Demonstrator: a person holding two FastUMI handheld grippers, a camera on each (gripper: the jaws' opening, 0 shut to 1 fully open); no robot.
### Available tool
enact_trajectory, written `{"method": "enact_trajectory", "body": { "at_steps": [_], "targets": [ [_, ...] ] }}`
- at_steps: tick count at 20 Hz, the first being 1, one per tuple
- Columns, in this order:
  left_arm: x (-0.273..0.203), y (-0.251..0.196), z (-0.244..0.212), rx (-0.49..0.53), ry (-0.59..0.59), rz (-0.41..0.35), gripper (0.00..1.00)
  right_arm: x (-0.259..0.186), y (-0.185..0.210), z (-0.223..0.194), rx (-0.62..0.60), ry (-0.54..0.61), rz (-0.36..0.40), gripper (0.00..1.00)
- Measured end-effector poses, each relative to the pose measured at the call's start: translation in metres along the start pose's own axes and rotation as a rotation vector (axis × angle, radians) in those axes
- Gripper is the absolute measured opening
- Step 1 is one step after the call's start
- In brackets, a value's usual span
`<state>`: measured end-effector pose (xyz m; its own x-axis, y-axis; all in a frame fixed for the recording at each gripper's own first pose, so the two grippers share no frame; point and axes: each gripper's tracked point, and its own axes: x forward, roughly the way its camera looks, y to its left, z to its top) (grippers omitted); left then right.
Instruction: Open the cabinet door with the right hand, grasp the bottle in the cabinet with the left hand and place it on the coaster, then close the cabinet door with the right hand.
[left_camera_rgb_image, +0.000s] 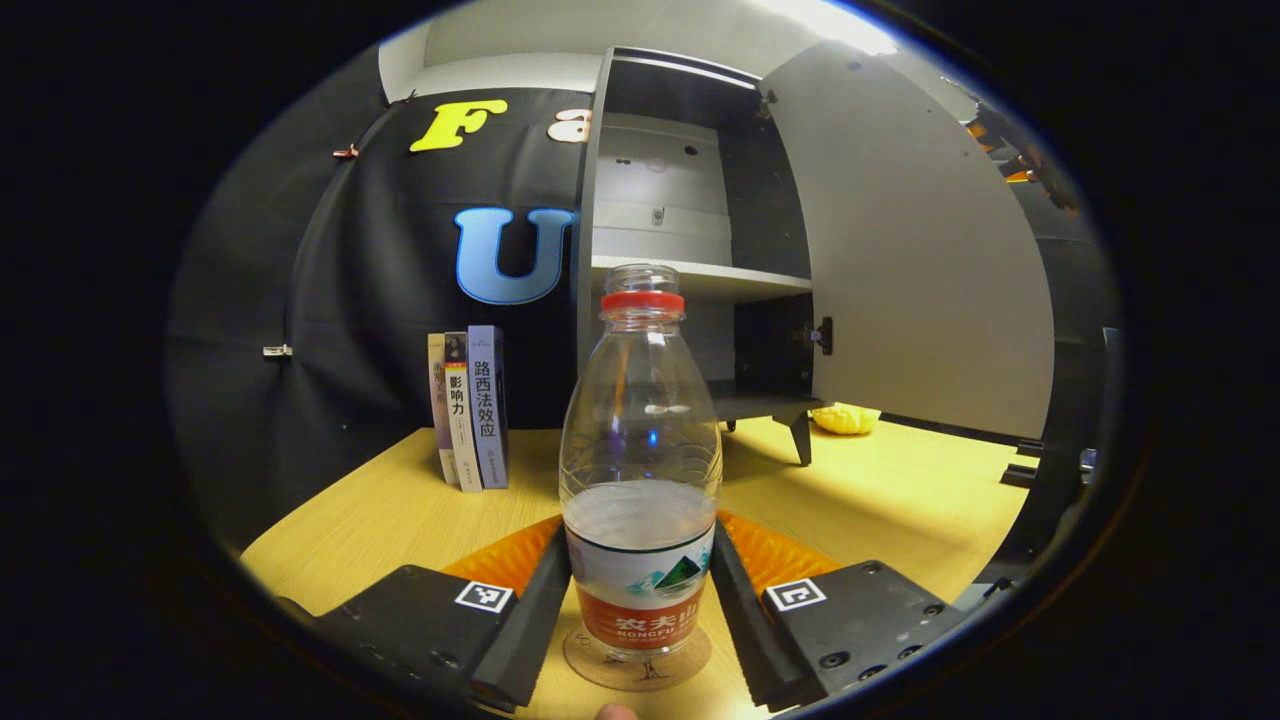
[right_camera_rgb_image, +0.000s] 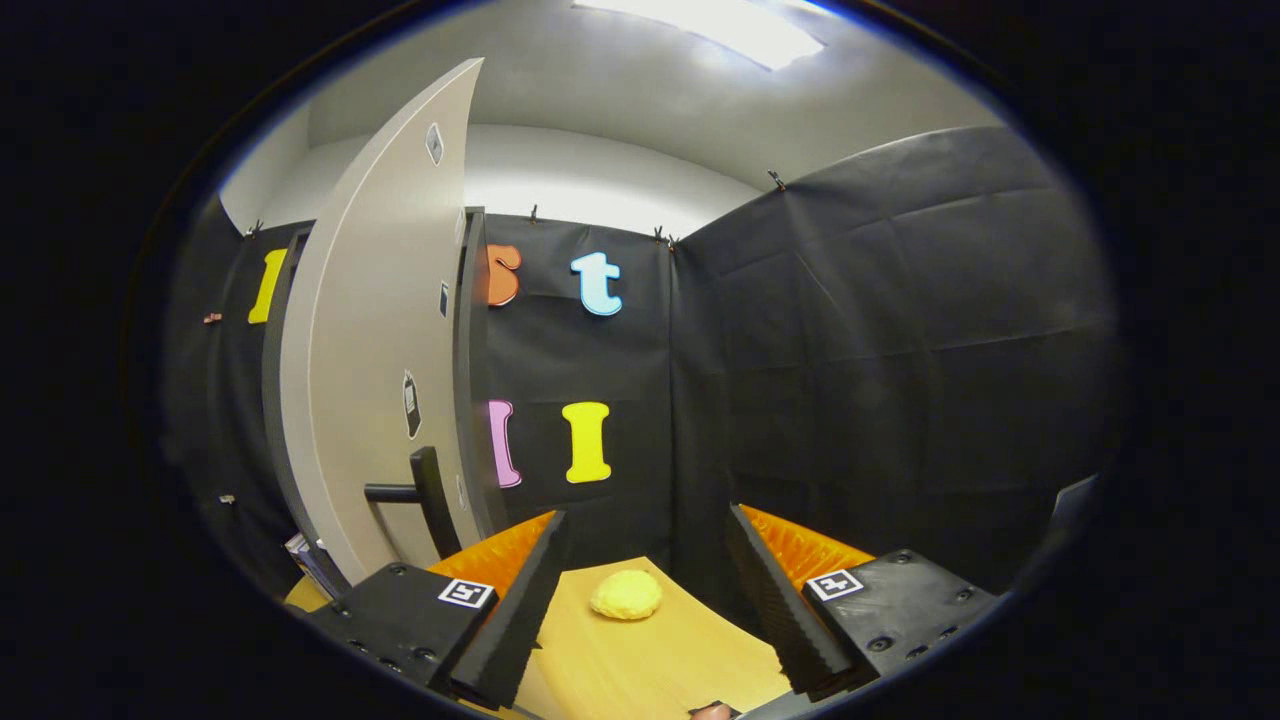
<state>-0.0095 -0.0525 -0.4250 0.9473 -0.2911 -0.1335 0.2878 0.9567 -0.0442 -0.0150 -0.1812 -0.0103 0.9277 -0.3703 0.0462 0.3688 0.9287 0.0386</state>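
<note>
Left gripper view: my left claw (left_camera_rgb_image: 640, 600) hugs the bottle (left_camera_rgb_image: 640, 470), which hides most of the coaster (left_camera_rgb_image: 637, 668). My right claw (right_camera_rgb_image: 645, 600) is wide, holding nothing, near the open door (right_camera_rgb_image: 375, 350).

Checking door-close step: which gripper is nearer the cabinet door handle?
Right. The right gripper is open just beside the door handle. The left gripper is at the bottle, well short of the cabinet.

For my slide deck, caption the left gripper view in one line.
Left gripper flanks the bottle standing on the coaster, cabinet door open behind.
</note>
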Motion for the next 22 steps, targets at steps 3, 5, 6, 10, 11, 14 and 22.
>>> {"method": "enact_trajectory", "body": {
  "at_steps": [3, 5, 6, 10, 11, 14, 22],
  "targets": [
    [0.000, 0.000, -0.006, -0.001, 0.007, -0.005, 0.77, -0.002, 0.000, 0.000, -0.022, 0.002, -0.007, 0.97],
    [-0.002, 0.004, -0.011, -0.018, 0.017, 0.006, 0.78, -0.003, 0.002, -0.003, -0.020, 0.015, -0.007, 0.97],
    [-0.003, 0.005, -0.013, -0.027, 0.020, 0.014, 0.78, -0.002, 0.002, -0.003, -0.023, 0.016, -0.008, 0.97],
    [-0.006, 0.008, -0.013, -0.044, 0.022, 0.023, 0.80, -0.002, 0.005, -0.005, -0.026, 0.025, 0.003, 0.97],
    [-0.006, 0.007, -0.013, -0.041, 0.026, 0.025, 0.80, -0.002, 0.006, -0.006, -0.027, 0.027, 0.005, 0.97],
    [-0.010, 0.002, -0.018, -0.041, 0.054, 0.016, 0.87, -0.003, 0.006, -0.007, -0.027, 0.032, 0.010, 0.98],
    [-0.024, -0.003, -0.009, -0.060, 0.084, 0.051, 0.95, -0.005, -0.002, -0.010, 0.001, 0.045, 0.020, 0.98]
  ]
}}
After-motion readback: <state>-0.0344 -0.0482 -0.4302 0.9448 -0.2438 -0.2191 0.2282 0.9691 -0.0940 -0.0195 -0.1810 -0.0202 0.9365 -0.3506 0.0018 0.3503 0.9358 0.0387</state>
